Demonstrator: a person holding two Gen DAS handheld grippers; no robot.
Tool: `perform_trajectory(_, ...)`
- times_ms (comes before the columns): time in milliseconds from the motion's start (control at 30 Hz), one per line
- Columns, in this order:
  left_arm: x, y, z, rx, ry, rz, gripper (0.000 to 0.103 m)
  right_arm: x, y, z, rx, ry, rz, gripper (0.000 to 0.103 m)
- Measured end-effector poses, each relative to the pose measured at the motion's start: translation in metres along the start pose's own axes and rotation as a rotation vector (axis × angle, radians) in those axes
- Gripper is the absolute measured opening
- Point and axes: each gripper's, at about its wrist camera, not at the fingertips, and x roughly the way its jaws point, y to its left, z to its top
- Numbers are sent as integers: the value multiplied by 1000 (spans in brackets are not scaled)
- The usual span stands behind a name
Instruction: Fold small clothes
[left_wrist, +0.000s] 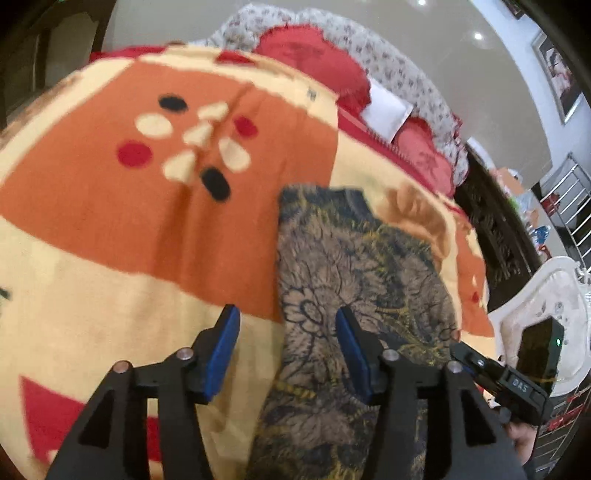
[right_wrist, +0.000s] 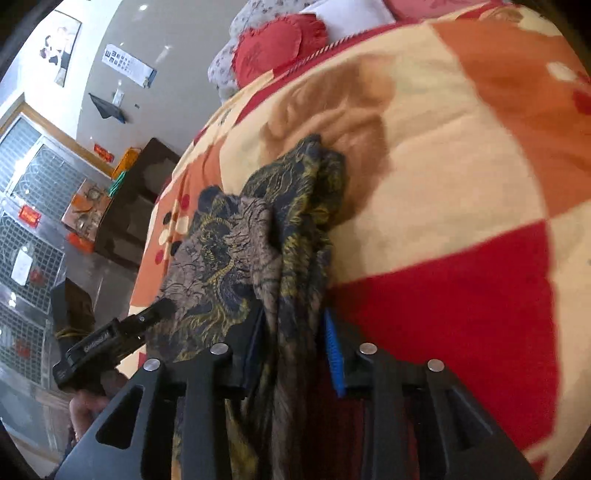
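Observation:
A small garment (left_wrist: 351, 258) in brown, navy and yellow print lies lengthwise on a patchwork blanket (left_wrist: 110, 258). My left gripper (left_wrist: 286, 310) hovers open over the garment's left edge, and its blue pads (left_wrist: 225, 347) hold nothing. In the right wrist view the same garment (right_wrist: 229, 240) is bunched into a thick fold that rises into my right gripper (right_wrist: 294, 314). That fold fills the gap between its two fingers, so the gripper is shut on the cloth. The right gripper's body (left_wrist: 498, 373) shows at the lower right of the left view. The left gripper's body (right_wrist: 110, 332) shows at the lower left of the right view.
The blanket (right_wrist: 443, 184) covers a bed with red pillows (left_wrist: 314, 55) and a floral quilt at its head. A dark wooden cabinet (left_wrist: 491, 229) and a white ornate chair (left_wrist: 546, 295) stand beside the bed. A person's hand (right_wrist: 85, 406) holds the left gripper.

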Motion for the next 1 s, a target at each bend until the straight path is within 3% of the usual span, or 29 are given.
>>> perform_trajectory(133, -54, -7, -17, 73, -135, -49, 56, -51, 34, -21, -143, -85, -23, 31)
perform_trajectory(200, -70, -19, -34, 124, -147, -144, 56, -68, 55, -34, -233, -143, -59, 31)
perform_trajectory(267, -72, -35, -51, 198, -119, -165, 56, -73, 83, -60, -328, -165, -80, 31)
perform_trajectory(333, -64, -49, -73, 285, -95, -153, 53, -66, 95, -80, -377, -129, -92, 25)
perform_trajectory(400, -47, -49, -88, 303, -27, -95, 35, -52, 103, -97, -410, -83, -123, 9)
perform_trajectory(433, -37, -47, -96, 310, -3, -55, 24, -38, 103, -107, -421, -48, -196, 6)
perform_trajectory(467, -27, -42, -104, 312, 9, -25, 23, -30, 104, -111, -419, -32, -246, 6)
perform_trajectory(500, -24, -36, -111, 297, -7, -46, 23, -15, 92, -118, -400, 11, -311, 6)
perform_trajectory(533, -25, -31, -114, 281, -29, -69, 23, -5, 76, -124, -355, 53, -311, 0)
perform_trajectory(667, -23, -21, -111, 207, -21, -100, 21, -11, 57, -124, -267, 40, -213, 0)
perform_trajectory(833, -35, -41, -92, 235, 1, -43, 22, -13, 67, -116, -305, 104, -253, 0)
perform_trajectory(933, -48, -50, -61, 207, -77, -78, 22, -35, 89, -94, -305, -18, -245, 0)
perform_trajectory(1000, -41, -59, -38, 203, -106, -46, 23, -36, 100, -79, -306, -57, -235, 0)
